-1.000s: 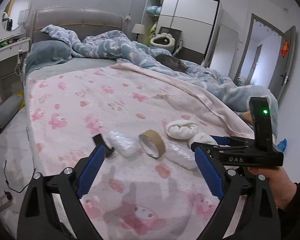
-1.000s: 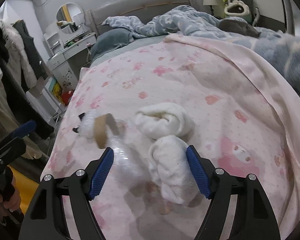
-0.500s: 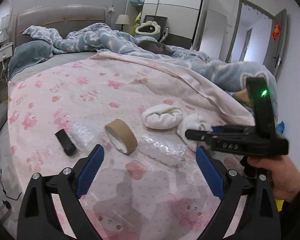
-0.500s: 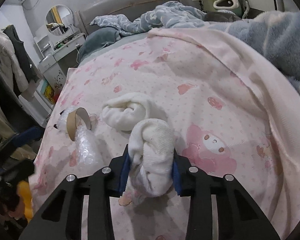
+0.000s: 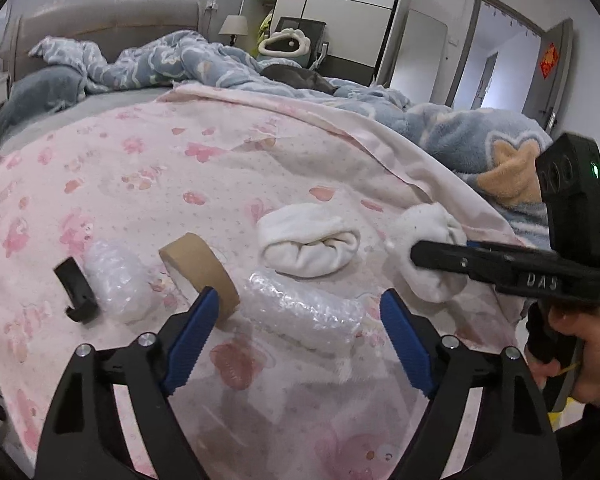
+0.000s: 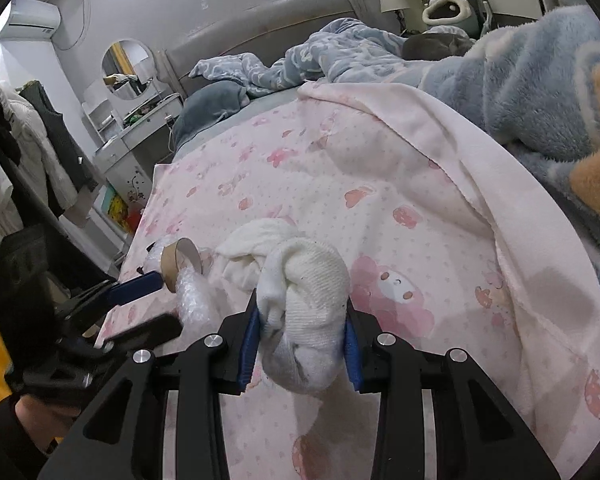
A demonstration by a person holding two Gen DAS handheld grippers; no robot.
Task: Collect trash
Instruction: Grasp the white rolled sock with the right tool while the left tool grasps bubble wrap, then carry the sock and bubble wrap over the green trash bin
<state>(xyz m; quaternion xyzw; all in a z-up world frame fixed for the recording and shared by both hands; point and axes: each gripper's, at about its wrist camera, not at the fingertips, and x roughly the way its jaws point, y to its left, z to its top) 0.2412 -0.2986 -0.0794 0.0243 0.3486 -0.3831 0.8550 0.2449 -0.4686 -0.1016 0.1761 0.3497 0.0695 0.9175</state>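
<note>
My right gripper (image 6: 300, 344) is shut on a rolled white sock (image 6: 304, 312), held just above the pink bed sheet (image 6: 400, 208); the sock also shows in the left wrist view (image 5: 424, 248). My left gripper (image 5: 300, 332) is open, its jaws either side of a clear bubble-wrap roll (image 5: 304, 312). A cardboard tape ring (image 5: 198, 270) stands left of that. A second bubble-wrap wad (image 5: 116, 276) and a black hook-shaped piece (image 5: 76, 292) lie further left. A second white sock roll (image 5: 308, 240) lies behind the bubble wrap.
A blue fleece blanket (image 5: 480, 140) is piled along the bed's right and far side, with a grey pillow (image 5: 44, 88) at the headboard. A dressing table (image 6: 140, 136) and hanging clothes (image 6: 20, 152) stand left of the bed. A door (image 5: 548, 76) is at the right.
My right gripper closed on the white sock and lifted it slightly. My left gripper moved forward and right, from facing the tape ring to straddling the bubble-wrap roll.
</note>
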